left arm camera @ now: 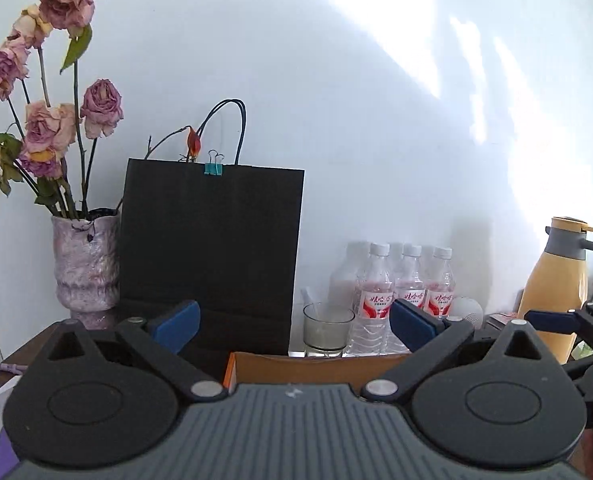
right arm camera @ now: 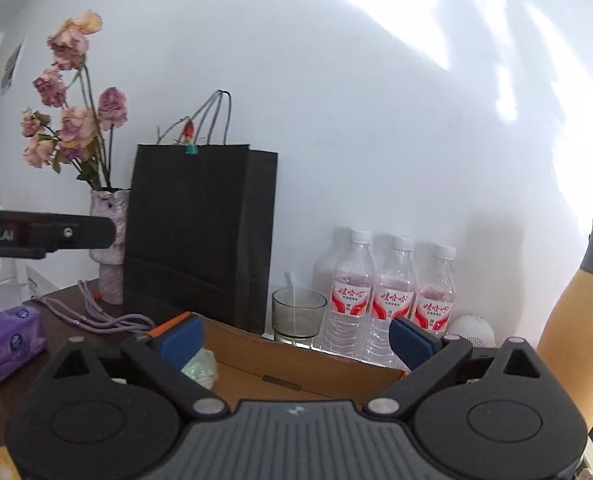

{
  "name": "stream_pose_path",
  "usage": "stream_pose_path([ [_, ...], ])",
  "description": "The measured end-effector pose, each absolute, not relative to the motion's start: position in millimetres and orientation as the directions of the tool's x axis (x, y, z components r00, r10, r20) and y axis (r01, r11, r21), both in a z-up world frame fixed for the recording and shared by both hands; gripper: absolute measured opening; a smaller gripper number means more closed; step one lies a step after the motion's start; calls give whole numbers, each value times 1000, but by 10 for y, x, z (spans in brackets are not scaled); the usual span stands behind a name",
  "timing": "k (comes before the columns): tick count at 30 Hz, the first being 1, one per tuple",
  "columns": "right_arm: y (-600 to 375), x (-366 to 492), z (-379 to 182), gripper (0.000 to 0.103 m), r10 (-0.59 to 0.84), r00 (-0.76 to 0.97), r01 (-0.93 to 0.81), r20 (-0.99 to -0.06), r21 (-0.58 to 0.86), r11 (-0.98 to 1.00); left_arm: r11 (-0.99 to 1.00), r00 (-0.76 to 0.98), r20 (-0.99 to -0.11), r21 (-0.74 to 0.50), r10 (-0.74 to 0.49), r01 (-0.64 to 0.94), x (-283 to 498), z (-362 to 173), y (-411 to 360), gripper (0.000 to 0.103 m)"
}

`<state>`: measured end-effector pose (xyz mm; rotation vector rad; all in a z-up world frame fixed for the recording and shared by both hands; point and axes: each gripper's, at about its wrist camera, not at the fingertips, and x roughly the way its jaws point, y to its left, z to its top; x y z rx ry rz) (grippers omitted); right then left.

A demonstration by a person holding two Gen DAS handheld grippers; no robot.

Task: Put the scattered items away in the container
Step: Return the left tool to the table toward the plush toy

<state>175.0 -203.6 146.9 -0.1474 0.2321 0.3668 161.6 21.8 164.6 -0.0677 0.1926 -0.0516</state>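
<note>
A brown cardboard box point(right arm camera: 308, 364) with an orange edge sits on the dark table, just under both grippers; it also shows in the left wrist view point(left arm camera: 316, 368). A pale green crumpled item point(right arm camera: 201, 366) lies inside its left end. My left gripper point(left arm camera: 294, 324) is open and empty above the box's near side. My right gripper point(right arm camera: 296, 340) is open and empty above the box. The right gripper also shows at the right edge of the left wrist view point(left arm camera: 576, 324). A purple tissue pack point(right arm camera: 10, 340) lies on the table to the left.
Against the white wall stand a black paper bag point(right arm camera: 200, 236), a vase of dried roses point(right arm camera: 110, 240), a glass cup point(right arm camera: 298, 314), three water bottles point(right arm camera: 390, 300), a small white speaker point(right arm camera: 472, 330) and a yellow thermos jug point(left arm camera: 556, 284). A purple cable point(right arm camera: 96, 316) lies left.
</note>
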Motion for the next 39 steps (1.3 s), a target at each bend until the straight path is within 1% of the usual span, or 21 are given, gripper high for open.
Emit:
stream_pose_path([
  [4,-2070,1543,1596,99,344,918,-360,-196,-50,932,998,984,-177,-65,-34,23,1441,1682,233,103],
  [9,-2076,1304,1571,99,297,924,-310,-242,-16,951,999,980,-193,2,54,-54,923,1575,151,103],
  [11,-2136,1074,1516,100,288,922,-292,-258,22,956,998,972,-226,14,67,-65,576,1448,127,103],
  [14,-2217,567,1321,100,303,908,-299,-290,59,952,999,969,-248,-30,11,-19,-32,1167,112,103],
  [16,-2253,111,1109,100,335,900,-328,-278,72,942,999,967,-254,-50,-17,4,-403,965,78,103],
  [18,-2283,-298,909,101,348,897,-344,-271,66,937,999,959,-282,-42,-18,6,-726,778,16,103],
  [21,-2315,-773,658,103,375,877,-367,-301,83,926,1000,945,-327,-5,-13,12,-1112,553,-48,103],
  [23,-2349,-1043,515,103,389,863,-380,-321,93,920,999,936,-349,-13,-36,33,-1258,464,-53,103],
  [25,-2374,-1235,413,103,397,858,-387,-326,98,917,998,925,-375,-26,-66,61,-1296,399,-55,103],
  [29,-2391,-1283,340,103,420,830,-396,-367,141,907,998,920,-388,-49,-49,33,-1136,406,-9,103],
  [31,-2380,-1153,383,103,384,839,-363,-386,130,923,998,923,-382,-61,-50,28,-943,455,14,103],
  [33,-2388,-987,396,102,314,854,-304,-414,93,948,998,916,-399,-58,-27,4,-641,497,20,103],
  [35,-2417,-792,411,100,265,860,-259,-436,75,963,998,903,-429,-65,-4,-27,-295,507,36,103],
  [37,-2455,-609,430,98,263,850,-246,-456,98,964,994,879,-476,-83,23,-72,40,478,62,103],
  [39,-2477,-462,439,97,283,834,-252,-473,129,959,991,854,-520,-110,8,-77,300,425,88,103],
])
